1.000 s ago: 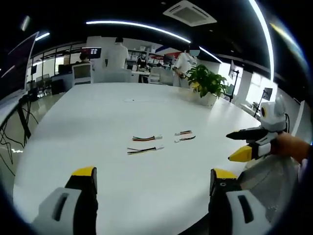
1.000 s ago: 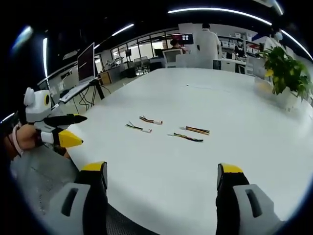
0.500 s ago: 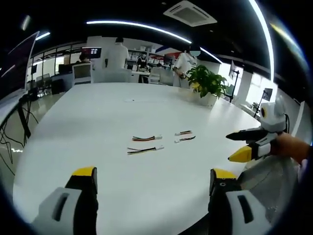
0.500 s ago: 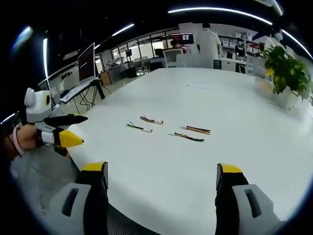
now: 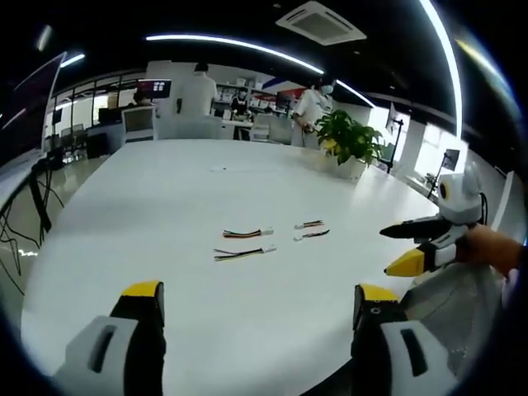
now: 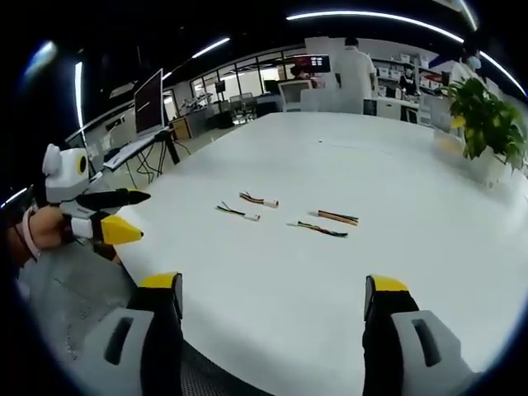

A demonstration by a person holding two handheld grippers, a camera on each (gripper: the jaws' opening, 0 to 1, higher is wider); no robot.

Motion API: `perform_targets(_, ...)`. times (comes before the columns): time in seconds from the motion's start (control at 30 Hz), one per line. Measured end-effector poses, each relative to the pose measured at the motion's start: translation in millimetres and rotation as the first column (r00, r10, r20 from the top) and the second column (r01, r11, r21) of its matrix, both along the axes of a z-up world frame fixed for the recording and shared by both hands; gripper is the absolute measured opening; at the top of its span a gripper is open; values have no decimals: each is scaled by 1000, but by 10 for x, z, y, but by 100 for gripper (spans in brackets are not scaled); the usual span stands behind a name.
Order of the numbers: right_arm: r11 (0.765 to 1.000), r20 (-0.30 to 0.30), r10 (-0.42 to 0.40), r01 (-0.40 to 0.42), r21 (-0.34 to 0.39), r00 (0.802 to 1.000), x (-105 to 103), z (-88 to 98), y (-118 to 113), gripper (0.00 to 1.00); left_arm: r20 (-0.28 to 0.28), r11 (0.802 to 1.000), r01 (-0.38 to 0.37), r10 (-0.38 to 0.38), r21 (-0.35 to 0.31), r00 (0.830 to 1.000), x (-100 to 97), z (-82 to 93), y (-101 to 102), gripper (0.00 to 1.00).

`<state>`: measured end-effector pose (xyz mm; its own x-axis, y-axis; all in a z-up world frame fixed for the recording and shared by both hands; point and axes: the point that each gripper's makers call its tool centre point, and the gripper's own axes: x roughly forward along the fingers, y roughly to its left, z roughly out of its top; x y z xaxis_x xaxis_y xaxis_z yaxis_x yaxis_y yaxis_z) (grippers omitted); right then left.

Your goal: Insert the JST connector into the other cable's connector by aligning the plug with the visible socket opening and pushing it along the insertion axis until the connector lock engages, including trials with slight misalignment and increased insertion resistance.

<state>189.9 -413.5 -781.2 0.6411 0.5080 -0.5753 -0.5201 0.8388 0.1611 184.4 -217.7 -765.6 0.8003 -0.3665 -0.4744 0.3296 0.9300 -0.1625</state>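
- Grippers both off the desk's near edge, nothing held.
- L gripper: jaws spread wide, yellow tips, empty, poised over the white desk near its front edge. Also seen from the right gripper view at the desk's left edge, jaws apart, a hand behind it.
- R gripper: jaws wide apart too, empty, over the near edge. In the left gripper view it comes in past the desk's right edge, one black jaw, one yellow-tipped, gap between them.
- Four short cable pieces lie mid-desk, well apart from both grippers, none touching:
  - longer cable w/ white connector, nearest front edge
  - second cable w/ white plug, just behind it
  - two shorter leads and to their right
- Connector detail too small to tell plug from socket.
- Potted plant near far right corner of desk.
- People standing past the far edge; monitor there too.
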Motion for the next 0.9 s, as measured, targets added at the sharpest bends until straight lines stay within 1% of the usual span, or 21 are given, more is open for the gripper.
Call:
perform_targets(0.53,1000,-5,15,-15,-6,1000,-26,-15,21,90,-10,1000,7,-7,3,1000,-19,-18,-11,93)
perform_targets(0.7,1000,13,-4,5,-29,1000,7,-5,-41,90,-13,1000,1,-1,2,1000,-23,-21,1,93)
perform_targets(0.8,1000,10,-9,10,-25,1000,9,-3,-47,89,-11,1000,-12,12,16,1000,-18,-19,39,93)
perform_targets(0.9,999,12,-1,2,-33,1000,3,-8,-41,89,-27,1000,-9,9,-1,1000,-32,-38,17,95)
